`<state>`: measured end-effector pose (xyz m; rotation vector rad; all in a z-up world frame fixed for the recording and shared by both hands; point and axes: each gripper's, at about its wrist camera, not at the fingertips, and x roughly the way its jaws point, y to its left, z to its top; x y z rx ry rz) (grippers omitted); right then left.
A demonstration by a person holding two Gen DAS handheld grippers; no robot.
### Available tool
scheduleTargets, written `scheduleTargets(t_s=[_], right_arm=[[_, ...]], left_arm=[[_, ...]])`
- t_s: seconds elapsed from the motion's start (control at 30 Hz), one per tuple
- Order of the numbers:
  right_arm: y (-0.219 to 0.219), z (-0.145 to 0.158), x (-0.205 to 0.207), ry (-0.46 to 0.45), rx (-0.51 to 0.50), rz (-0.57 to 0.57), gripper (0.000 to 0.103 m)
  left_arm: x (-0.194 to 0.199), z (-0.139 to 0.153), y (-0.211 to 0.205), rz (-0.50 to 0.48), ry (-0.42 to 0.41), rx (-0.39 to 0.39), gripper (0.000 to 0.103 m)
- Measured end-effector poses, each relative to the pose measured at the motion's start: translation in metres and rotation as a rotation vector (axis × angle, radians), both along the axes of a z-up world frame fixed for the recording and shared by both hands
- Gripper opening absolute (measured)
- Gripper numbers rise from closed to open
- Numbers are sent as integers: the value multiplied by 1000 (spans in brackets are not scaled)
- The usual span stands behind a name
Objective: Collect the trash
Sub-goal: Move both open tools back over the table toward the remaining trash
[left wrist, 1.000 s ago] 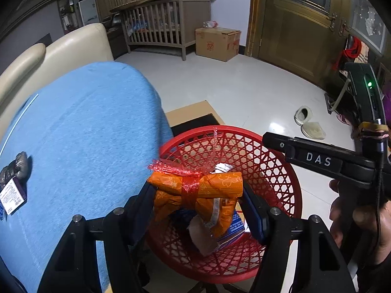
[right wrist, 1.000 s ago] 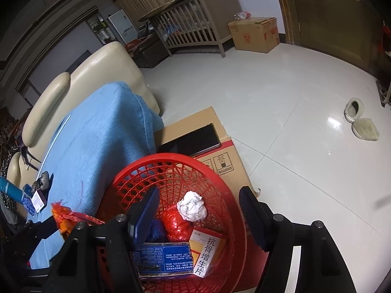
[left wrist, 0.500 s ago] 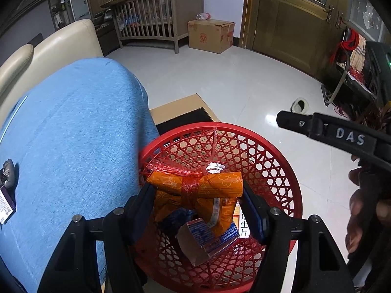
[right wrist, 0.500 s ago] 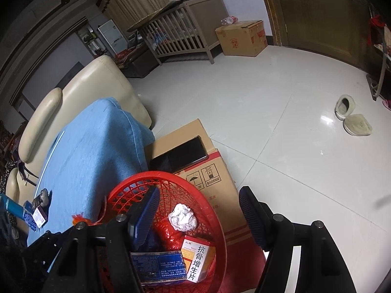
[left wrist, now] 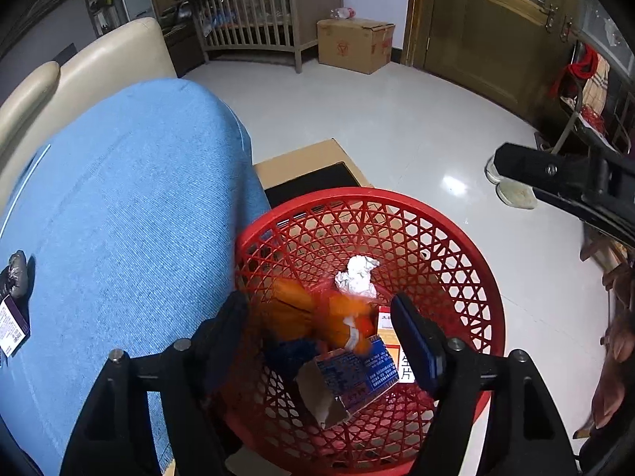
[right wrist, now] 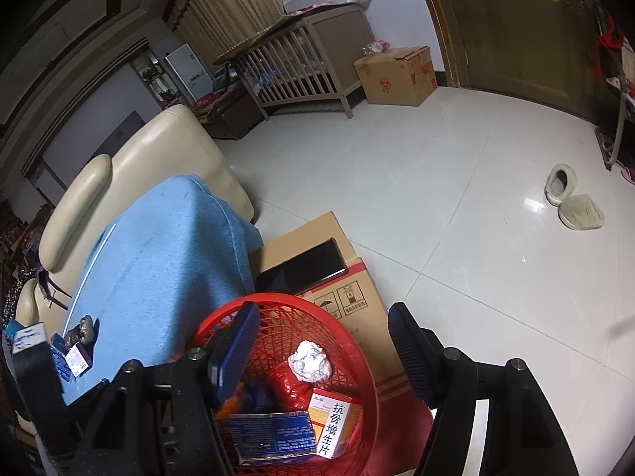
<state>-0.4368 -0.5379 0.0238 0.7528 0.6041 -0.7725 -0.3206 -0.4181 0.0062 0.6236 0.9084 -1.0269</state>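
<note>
Dropped since a moment ago: orange wrapper (left wrist: 301, 313), now loose in red basket (left wrist: 456, 238), blurred mid-fall. Left tongs (left wrist: 321, 341) apart, empty; right tongs (right wrist: 323, 351) apart too. Looks light, soft, crinkly; best pinched at the bunched middle.

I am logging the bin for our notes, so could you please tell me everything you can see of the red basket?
The basket is round, of red plastic lattice with a solid rim, and stands upright on a flat cardboard box, close against the blue cover. In it lie a crumpled white paper ball, a blurred orange bundle, a blue carton and a white and orange medicine box. The open left tongs hang over it, holding nothing.
</note>
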Motion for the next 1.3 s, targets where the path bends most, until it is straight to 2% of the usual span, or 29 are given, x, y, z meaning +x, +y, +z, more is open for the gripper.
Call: scheduleTargets(t_s=[0.07,0.13,0.4,0.63,0.77,1.07,1.3], right_arm=[[2,5,1,-5,-10,4,71],[6,10,2,-9,-21,8,71],[21,28,9,-17,-54,29,71],[41,41,25,-24,-85,78,71],[55,45,38,-24,-98,118,71],[95,43,73,-1,-109,229,71],[132,36,110,42,-112,343,71]], left_arm=[[1,2,2,-5,32,-16,77],[3,7,6,-4,58,-37,83],[16,31,28,30,89,-128,83],[49,60,71,165,71,-228,83],[69,74,104,268,31,-272,83],[100,71,165,427,-7,-292,83],[133,55,215,561,5,-261,83]])
